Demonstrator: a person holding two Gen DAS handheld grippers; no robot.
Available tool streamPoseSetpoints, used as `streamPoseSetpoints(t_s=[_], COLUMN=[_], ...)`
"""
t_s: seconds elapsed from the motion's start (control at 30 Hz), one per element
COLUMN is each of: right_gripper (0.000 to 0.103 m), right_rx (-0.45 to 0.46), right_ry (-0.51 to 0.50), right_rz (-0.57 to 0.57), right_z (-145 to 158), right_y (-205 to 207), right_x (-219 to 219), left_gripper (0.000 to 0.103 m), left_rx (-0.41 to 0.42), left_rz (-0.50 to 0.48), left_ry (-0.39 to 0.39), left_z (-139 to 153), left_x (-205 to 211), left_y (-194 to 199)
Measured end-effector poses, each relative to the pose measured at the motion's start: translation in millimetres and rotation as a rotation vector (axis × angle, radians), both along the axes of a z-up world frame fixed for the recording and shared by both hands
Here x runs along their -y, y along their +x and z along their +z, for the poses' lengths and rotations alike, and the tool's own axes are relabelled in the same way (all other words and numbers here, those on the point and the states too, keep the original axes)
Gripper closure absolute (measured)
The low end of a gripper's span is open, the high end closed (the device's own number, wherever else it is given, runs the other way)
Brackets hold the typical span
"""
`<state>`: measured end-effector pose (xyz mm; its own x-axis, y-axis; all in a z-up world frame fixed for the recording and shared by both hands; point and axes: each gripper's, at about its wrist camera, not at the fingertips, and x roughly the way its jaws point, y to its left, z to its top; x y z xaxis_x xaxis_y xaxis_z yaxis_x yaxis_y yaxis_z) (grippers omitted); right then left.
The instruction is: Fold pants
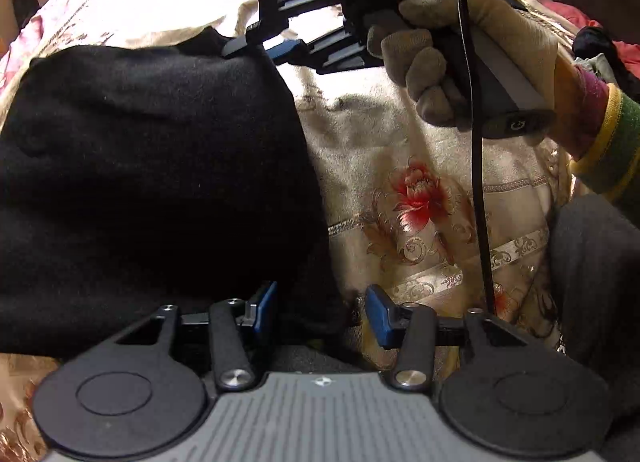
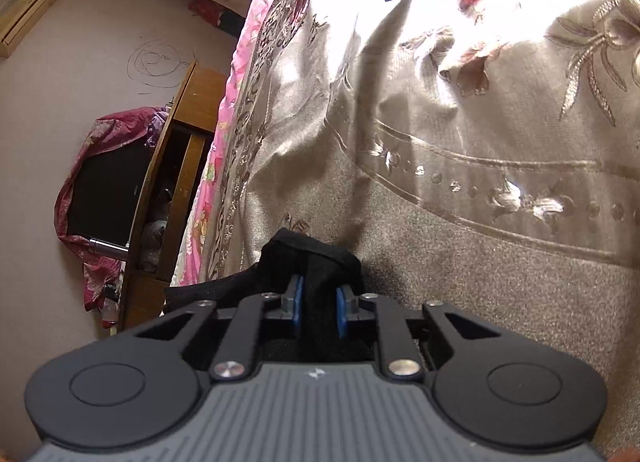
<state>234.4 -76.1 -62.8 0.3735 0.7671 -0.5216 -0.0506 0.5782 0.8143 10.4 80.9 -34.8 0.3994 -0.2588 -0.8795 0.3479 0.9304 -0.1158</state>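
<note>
the black knit pants [image 1: 152, 182] lie folded on the beige flowered bedspread [image 1: 420, 198], their far corner pinched in the right gripper [image 2: 320, 304], while the left gripper [image 1: 320, 312] stands open at the near edge.

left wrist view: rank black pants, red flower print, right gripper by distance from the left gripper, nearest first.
From the left gripper:
1. black pants, right at its fingertips, spreading left.
2. red flower print on the bedspread, ahead and to the right.
3. right gripper, farthest, at the pants' far edge.
</note>
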Motion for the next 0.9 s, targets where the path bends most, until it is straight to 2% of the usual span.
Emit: streamPoseSetpoints(t_s=[0.17,0.23,0.3,0.4,0.47,0.6,0.7,0.8,0.87,0.9], right_gripper=[0.086,0.081,0.081,0.081,0.081,0.080,0.080,0.080,0.081,0.082], right_rx=[0.016,0.050,0.118,0.226,0.250,0.219,0.175,0.182,0.181,0.174], right_ry=[-0.020,-0.018,-0.057,-0.141,-0.143,-0.172,-0.127,-0.138,-0.191,-0.209], right_rz=[-0.005,-0.009,-0.028,-0.021,0.013,0.068,0.072,0.112,0.123,0.133], right_z=[0,12,30,58,64,54,42,41,38,34], right_y=[3,-9,-25,-58,-79,-107,-113,-116,-111,-107], right_x=[-6,4,19,33,33,11,-5,-28,-40,-47], left_gripper=[0.050,0.050,0.049,0.049,0.049,0.048,0.048,0.048,0.048,0.048], left_rx=[0.002,0.022,0.042,0.118,0.186,0.283,0.332,0.398,0.383,0.349], left_rz=[0.008,0.025,0.055,0.080,0.103,0.209,0.284,0.292,0.330,0.347], left_ry=[-0.023,-0.057,-0.101,-0.100,-0.089,-0.094,-0.120,-0.058,-0.028,-0.044], left_z=[1,8,18,36,47,59,64,66,55,45], left_x=[-3,-7,-15,-27,-38,-73,-101,-117,-126,-133], left_y=[-3,-10,-21,-42,-50,-49,-43,-30,-11,0])
